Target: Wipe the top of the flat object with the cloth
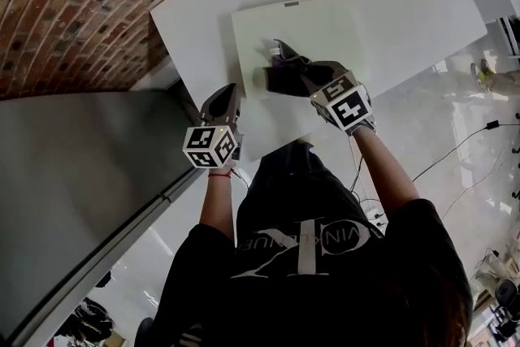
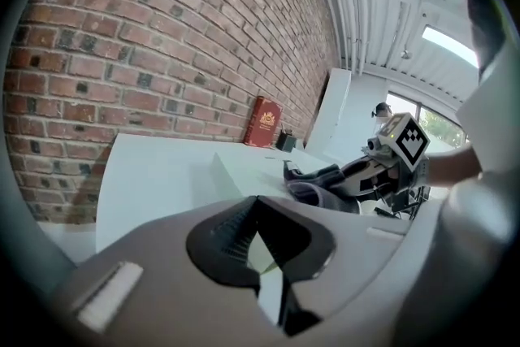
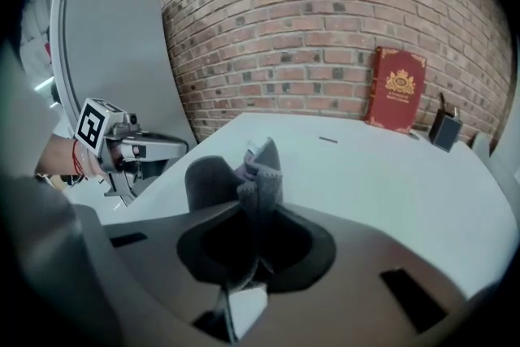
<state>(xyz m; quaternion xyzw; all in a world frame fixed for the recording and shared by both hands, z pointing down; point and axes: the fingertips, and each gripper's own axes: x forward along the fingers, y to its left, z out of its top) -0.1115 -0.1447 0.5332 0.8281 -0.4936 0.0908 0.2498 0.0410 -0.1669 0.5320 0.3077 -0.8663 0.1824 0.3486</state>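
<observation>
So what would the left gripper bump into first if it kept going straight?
The left gripper would probably meet the flat white object on the table first, though depth is hard to judge.

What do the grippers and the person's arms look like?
The left gripper and right gripper are grey with dark jaws, each bearing a cube of black-and-white square markers. Black short-sleeved T-shirt; red band on the left wrist.
</observation>
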